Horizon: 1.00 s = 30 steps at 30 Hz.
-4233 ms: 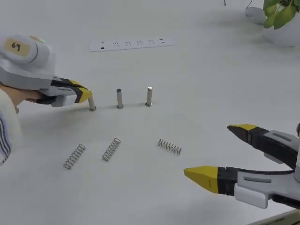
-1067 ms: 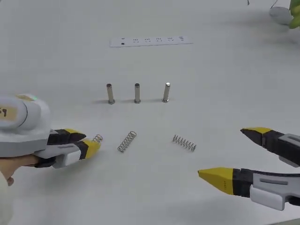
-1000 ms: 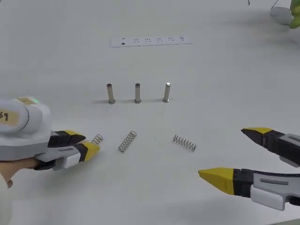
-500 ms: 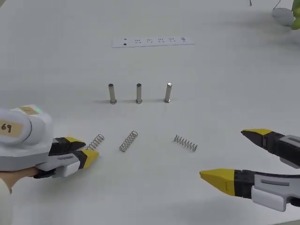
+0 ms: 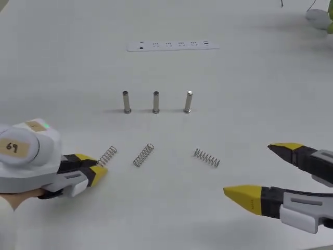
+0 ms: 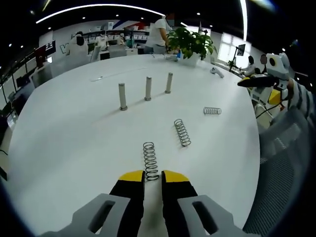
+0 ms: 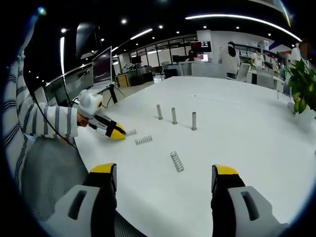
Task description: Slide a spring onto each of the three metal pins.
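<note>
White tabletop [image 5: 62,73]. 3 metal pins stand up in a row near the middle: left pin [image 5: 127,101], mid pin [image 5: 156,101], right pin [image 5: 188,101]. All 3 are bare.

3 springs lie flat on the tabletop at 6 o'clock from the pins: left spring [image 5: 107,155], mid spring [image 5: 143,154], right spring [image 5: 206,158]. They lie apart from each other.

The left gripper [image 5: 99,165] is at 8 o'clock in the head view, low by the tabletop, pointing to 2 o'clock. Its jaws are almost closed, w/ just a thin gap. In the left gripper view the near end of the left spring sits right in that gap. Can't tell if the jaws pinch it or only touch it. The rest of that spring lies on the tabletop and points toward the pins.

The right gripper [image 5: 255,172] is at 4 o'clock in the head view, pointing to 9 o'clock. Its jaws are spread wide w/ nothing in them. The right spring is the closest one, at 10 o'clock from it, but well apart.

A white power strip [image 5: 173,46] lies flat at 12 o'clock, far behind the pins. In the right gripper view a green plant [image 7: 301,91] is at 3 o'clock, and a striped sleeve [image 7: 44,123] at 9 o'clock leads to the left gripper.
</note>
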Tool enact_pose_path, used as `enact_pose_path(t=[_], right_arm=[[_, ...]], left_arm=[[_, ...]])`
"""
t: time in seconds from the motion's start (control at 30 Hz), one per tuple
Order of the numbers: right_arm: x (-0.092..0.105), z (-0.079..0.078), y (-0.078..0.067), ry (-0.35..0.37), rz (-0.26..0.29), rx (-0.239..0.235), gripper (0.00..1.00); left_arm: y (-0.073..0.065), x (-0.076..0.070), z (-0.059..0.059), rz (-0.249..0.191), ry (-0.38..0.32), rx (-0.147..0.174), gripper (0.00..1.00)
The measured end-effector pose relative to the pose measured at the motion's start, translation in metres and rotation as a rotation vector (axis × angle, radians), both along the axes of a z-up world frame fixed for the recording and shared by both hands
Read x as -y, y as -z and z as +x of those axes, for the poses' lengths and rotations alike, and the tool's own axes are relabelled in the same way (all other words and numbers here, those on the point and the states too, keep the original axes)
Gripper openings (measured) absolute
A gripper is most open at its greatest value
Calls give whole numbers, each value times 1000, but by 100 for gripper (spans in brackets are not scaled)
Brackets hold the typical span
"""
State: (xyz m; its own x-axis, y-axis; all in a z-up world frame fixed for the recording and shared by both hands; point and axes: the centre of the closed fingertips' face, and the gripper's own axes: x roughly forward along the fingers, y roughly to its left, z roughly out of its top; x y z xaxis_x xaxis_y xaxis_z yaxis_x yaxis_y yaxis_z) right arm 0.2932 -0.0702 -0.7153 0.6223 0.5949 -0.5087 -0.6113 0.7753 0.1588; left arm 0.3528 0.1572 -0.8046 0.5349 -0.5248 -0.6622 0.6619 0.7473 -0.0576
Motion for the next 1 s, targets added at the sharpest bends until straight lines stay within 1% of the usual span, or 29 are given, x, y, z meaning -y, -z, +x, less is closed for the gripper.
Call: enact_pose_path(t=[0.03,0.1,0.17,0.27,0.33,0.37,0.4,0.47,0.5,0.53,0.57,0.6,0.67,0.73,0.8,0.9,1.0], right_arm=[[0,1,-1,0,1,3,77],[0,1,-2,-2,2,4,76],[0,1,-2,-6,-1,5,76],[1,0,-1,-12,-11,3,75],[0,0,-2,-17,-5,2,74],[-1,-1,-2,-17,-1,3,74],[-1,-1,-3,-18,9,3,74],[-1,-2,-3,-20,7,2,72],[-1,-2,-3,-20,4,3,72],[-1,-2,-4,-22,1,6,73],[-1,-2,-4,-24,-1,8,73],[-1,-2,-4,-25,-2,9,72],[0,-2,-5,-28,-6,11,72],[-1,-2,-4,-34,-9,9,72],[-1,-2,-5,-42,-11,9,72],[-3,0,-7,-42,6,14,72],[-4,1,-9,-45,8,20,72]], left_arm=[[0,0,0,9,5,8,3],[0,0,0,12,8,11,2],[1,0,-1,7,2,0,2],[1,1,-1,18,10,17,2],[1,1,-2,27,20,29,2],[1,1,-2,25,17,28,2],[0,1,-2,12,1,22,2],[0,0,-2,8,-5,21,2],[0,0,-2,10,-2,22,2],[0,0,-2,20,2,33,2],[0,0,-2,22,-5,37,2],[-1,0,-2,16,-17,28,2],[-1,-1,-2,4,-37,20,2],[-1,0,-4,-2,-28,15,2],[-1,0,-4,3,-24,24,2],[-1,0,-3,-7,-30,19,2],[-1,0,-2,-7,-30,23,2]])
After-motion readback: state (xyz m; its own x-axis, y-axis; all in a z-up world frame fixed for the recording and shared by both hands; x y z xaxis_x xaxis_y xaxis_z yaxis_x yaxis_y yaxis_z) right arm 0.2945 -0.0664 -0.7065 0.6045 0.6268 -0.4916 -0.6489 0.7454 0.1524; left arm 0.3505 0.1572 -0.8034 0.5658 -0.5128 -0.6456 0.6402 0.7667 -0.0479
